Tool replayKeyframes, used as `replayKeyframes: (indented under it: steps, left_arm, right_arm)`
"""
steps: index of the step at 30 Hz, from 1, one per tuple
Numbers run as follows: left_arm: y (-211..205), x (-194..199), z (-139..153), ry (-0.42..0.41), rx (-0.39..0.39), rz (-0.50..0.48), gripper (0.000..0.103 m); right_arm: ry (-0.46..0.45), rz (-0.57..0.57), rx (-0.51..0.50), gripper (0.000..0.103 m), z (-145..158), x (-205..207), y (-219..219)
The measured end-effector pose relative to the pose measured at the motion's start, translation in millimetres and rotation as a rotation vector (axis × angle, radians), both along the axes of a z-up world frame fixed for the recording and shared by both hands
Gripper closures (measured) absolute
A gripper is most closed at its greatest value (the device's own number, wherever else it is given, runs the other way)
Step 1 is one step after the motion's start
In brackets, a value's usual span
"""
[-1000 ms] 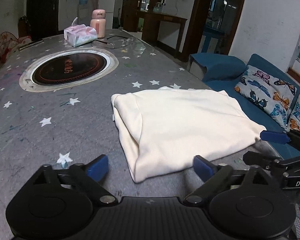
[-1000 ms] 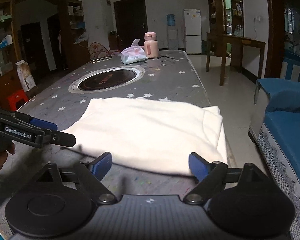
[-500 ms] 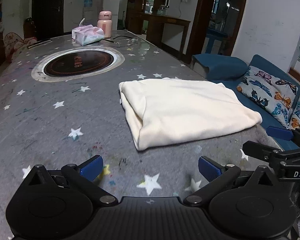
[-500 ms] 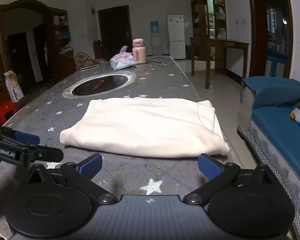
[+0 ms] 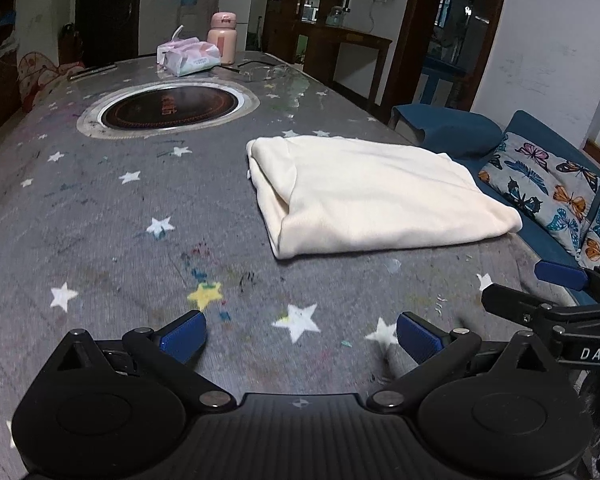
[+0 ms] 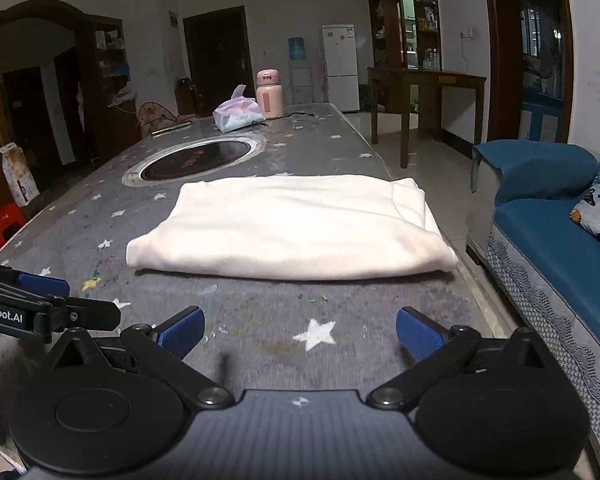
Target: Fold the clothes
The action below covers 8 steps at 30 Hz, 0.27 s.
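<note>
A cream garment [image 5: 372, 196] lies folded into a flat rectangle on the grey star-patterned table [image 5: 100, 208], near its right edge; it also shows in the right wrist view [image 6: 292, 228]. My left gripper [image 5: 300, 336] is open and empty, above the table well short of the garment. My right gripper [image 6: 300, 332] is open and empty, also back from the garment's near edge. The right gripper shows at the right in the left wrist view [image 5: 556, 292]; the left gripper shows at the left in the right wrist view [image 6: 48, 304].
A round inset cooktop [image 5: 168, 110] sits mid-table. A tissue pack [image 5: 190, 58] and a pink bottle [image 5: 223, 38] stand at the far end. A blue sofa [image 6: 560, 240] with butterfly cushions [image 5: 548, 184] runs along the table's right side.
Both grippers have drawn back from the folded garment toward the near end of the table. The garment lies still and both jaws stay open.
</note>
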<state>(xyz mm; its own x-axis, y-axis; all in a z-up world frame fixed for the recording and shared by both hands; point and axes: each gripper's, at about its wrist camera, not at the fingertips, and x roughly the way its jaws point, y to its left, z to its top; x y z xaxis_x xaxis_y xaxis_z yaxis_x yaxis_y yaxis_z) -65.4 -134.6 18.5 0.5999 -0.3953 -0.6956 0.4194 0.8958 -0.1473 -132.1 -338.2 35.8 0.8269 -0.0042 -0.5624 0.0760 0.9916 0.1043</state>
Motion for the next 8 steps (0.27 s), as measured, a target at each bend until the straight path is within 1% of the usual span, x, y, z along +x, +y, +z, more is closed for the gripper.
replayKeyframes:
  steps: [3,8]
  left_arm:
    - [1.7,-2.4,-0.9,0.004,-0.013,0.002,0.0]
    - [2.0,-5.2,1.0,-0.003,-0.012,0.006,0.0]
  right_arm:
    - [-0.003,0.0,-0.002,0.0,-0.2,-2.6,2.8]
    - [-0.007,0.0,-0.002,0.0,-0.8,-6.2,6.6]
